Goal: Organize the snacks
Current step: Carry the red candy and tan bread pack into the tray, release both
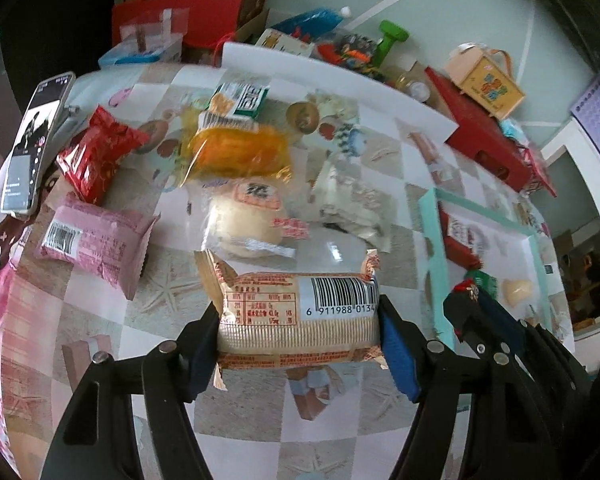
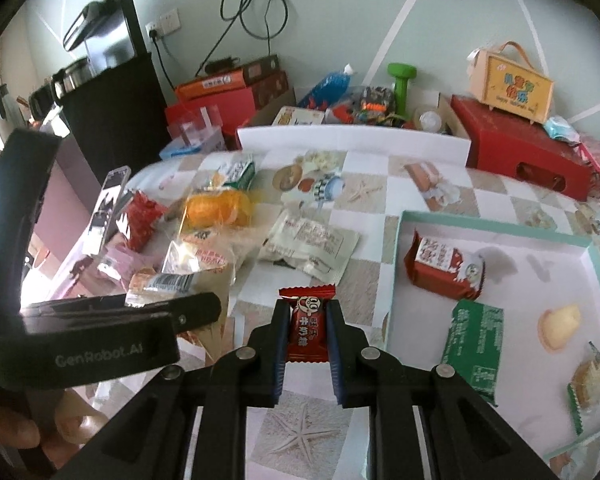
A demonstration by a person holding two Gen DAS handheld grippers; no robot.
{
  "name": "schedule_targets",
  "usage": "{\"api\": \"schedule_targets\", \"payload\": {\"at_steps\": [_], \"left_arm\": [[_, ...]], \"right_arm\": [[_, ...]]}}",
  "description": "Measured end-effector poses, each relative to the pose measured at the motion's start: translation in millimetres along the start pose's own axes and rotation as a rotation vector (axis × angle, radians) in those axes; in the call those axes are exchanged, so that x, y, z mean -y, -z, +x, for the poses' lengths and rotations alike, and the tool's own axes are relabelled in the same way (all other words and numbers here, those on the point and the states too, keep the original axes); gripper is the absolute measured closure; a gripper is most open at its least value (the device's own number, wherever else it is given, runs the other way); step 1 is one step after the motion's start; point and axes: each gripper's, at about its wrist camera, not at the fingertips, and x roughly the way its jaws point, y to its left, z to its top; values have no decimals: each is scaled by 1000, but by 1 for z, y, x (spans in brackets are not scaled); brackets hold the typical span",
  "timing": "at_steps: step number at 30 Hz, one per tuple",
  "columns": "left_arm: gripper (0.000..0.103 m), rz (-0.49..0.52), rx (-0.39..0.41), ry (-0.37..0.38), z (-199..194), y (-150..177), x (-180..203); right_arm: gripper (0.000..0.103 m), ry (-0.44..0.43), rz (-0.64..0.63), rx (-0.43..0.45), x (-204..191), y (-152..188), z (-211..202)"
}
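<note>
My left gripper is shut on a beige wafer pack with a barcode and holds it just above the tablecloth. My right gripper is shut on a small red candy, left of the teal-rimmed tray. The tray holds a red carton, a green pack, a pale cake and another wrapped cake. Loose snacks lie on the table: an orange pack, a round bun pack, a pink pack, a red pack and a white pack.
A phone leans at the table's left edge. Red boxes, a yellow carry box, a green dumbbell and other clutter line the back by the wall. The left gripper's body shows at the left of the right wrist view.
</note>
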Motion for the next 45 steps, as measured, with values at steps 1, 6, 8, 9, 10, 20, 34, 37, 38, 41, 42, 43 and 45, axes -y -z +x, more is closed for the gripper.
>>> {"api": "schedule_targets", "payload": {"at_steps": [1,6,8,9,10,20,34,37,38,41,42,43,45], "left_arm": [[31,3,8,5,-4,0,1],[31,26,45,17,-17,1,9],[30,35,52,21,-16,1,14],[30,39,54,24,-15,1,16],[30,45,59,30,-15,2,18],[30,204,102,78,-13,14,70],[30,447,103,149,17,41,157],[30,477,88,170,23,47,168],[29,485,86,176,24,49,172],[24,520,93,191,22,55,178],[23,530,101,187,21,55,180],[20,533,109,182,20,56,180],[18,522,114,180,18,54,178]], "right_arm": [[84,2,4,4,1,-1,-2],[84,11,35,19,10,-1,-9],[84,18,45,18,15,-1,-9],[84,27,52,19,19,-1,-9],[84,36,58,22,24,-1,-11],[84,246,304,40,117,9,-35],[84,336,549,13,198,39,-55],[83,330,564,6,201,41,-56],[83,329,564,4,202,41,-55],[83,320,555,-2,200,40,-53],[83,317,553,-5,200,40,-52],[82,315,551,-7,199,40,-52],[82,311,548,-14,199,40,-50]]}}
